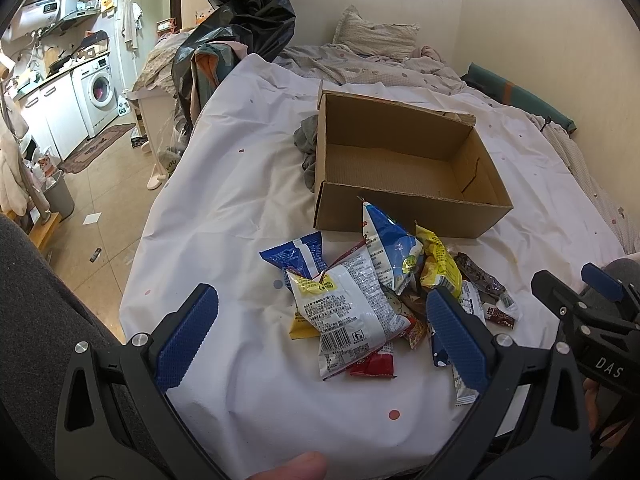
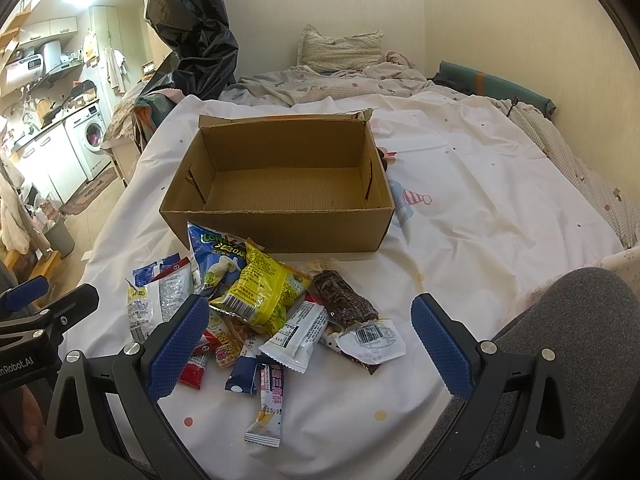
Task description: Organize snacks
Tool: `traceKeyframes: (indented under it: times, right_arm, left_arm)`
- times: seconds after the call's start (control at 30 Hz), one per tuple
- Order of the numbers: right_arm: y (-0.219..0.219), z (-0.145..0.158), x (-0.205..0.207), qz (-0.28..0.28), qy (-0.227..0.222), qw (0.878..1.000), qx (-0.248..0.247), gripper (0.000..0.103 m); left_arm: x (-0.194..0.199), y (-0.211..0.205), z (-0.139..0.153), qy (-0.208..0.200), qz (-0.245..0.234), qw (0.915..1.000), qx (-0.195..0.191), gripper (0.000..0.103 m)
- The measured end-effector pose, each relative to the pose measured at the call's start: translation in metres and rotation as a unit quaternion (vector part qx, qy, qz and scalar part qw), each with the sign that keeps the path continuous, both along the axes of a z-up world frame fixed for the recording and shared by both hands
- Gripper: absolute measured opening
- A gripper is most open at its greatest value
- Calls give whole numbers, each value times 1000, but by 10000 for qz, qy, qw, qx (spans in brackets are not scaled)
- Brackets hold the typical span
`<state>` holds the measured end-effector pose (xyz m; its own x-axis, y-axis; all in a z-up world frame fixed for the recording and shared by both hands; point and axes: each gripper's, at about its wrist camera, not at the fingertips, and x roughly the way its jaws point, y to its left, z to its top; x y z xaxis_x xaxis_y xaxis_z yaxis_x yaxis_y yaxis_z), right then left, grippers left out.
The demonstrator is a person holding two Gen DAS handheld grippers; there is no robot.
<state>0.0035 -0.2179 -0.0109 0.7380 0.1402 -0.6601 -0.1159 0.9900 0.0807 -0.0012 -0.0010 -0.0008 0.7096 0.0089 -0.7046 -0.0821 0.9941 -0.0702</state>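
Note:
An open, empty cardboard box [image 1: 404, 168] [image 2: 280, 180] sits on a white sheet on the bed. A pile of snack packets lies just in front of it: a large white packet [image 1: 352, 312], a blue bag [image 1: 390, 246] [image 2: 216, 264], a yellow bag [image 1: 438, 266] [image 2: 260, 292], a dark brown bar [image 1: 478, 276] [image 2: 344, 300], a small white packet [image 2: 300, 336]. My left gripper [image 1: 324, 328] is open, hovering over the pile. My right gripper [image 2: 310, 328] is open just short of the pile; it also shows in the left wrist view [image 1: 576, 284].
A grey cloth [image 1: 308, 148] lies against the box's left side. Pillow [image 2: 340, 50] and rumpled bedding lie at the far end, by the wall. A black plastic bag [image 1: 244, 8] hangs at the bed's left. Kitchen floor and a washing machine [image 1: 98, 92] are further left.

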Motion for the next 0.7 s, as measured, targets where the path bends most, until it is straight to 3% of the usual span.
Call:
traceKeyframes:
  times: [0.7]
  right_arm:
    - [0,0,-1,-2,-26,10000,-42,103]
  left_arm:
    - [0,1,0,-9,8,10000,-5,103]
